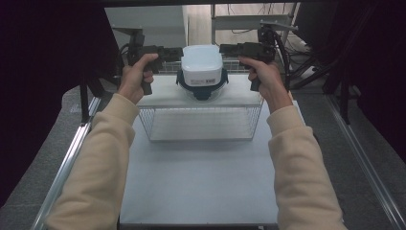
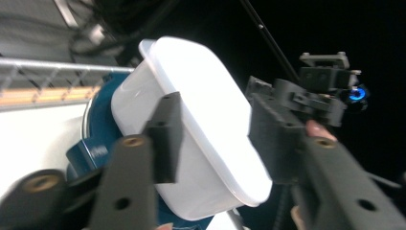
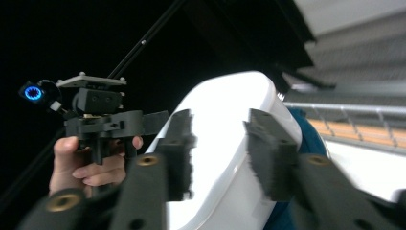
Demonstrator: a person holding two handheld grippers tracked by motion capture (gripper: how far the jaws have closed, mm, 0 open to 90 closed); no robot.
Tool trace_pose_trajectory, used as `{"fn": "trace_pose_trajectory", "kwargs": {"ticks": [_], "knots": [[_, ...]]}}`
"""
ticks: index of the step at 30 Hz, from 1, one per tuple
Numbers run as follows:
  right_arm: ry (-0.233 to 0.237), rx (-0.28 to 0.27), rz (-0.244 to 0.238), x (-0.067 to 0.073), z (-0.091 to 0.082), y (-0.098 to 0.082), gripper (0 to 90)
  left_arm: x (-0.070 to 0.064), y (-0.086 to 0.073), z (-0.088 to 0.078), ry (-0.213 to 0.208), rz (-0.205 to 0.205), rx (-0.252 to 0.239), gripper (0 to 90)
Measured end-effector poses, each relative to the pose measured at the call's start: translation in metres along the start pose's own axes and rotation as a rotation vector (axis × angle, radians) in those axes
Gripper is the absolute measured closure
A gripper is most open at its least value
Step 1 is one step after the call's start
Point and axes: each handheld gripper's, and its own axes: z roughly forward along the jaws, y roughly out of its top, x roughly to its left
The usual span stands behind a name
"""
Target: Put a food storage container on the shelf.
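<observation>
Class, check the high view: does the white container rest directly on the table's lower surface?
No, the white container sits on a dark blue base atop the raised wire shelf.

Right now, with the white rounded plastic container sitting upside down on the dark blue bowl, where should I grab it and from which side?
Probably by its two opposite side walls, one gripper from each side. The white rounded plastic container rests wide rim down on the dark blue bowl, so its smooth top offers no edge. The left gripper and right gripper already flank it, jaws open around each end.
</observation>
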Motion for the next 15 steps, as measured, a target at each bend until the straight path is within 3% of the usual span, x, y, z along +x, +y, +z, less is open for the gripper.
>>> {"fn": "trace_pose_trajectory", "kwargs": {"ticks": [6, 9, 11, 15], "knots": [[-0.044, 0.004, -0.15, 0.016, -0.021, -0.012, 43.3, -0.025, -0.014, -0.019, 0.105, 0.182, -0.014, 37.4], [-0.074, 0.011, -0.201, 0.02, -0.03, -0.023, 38.5, -0.035, -0.026, -0.029, 0.156, 0.24, -0.031, 34.0], [-0.093, 0.017, -0.234, 0.022, -0.037, -0.031, 34.9, -0.04, -0.035, -0.036, 0.167, 0.278, -0.045, 34.4], [-0.101, 0.032, -0.302, 0.027, -0.053, -0.052, 29.1, -0.047, -0.056, -0.048, 0.201, 0.336, -0.029, 34.0]]}}
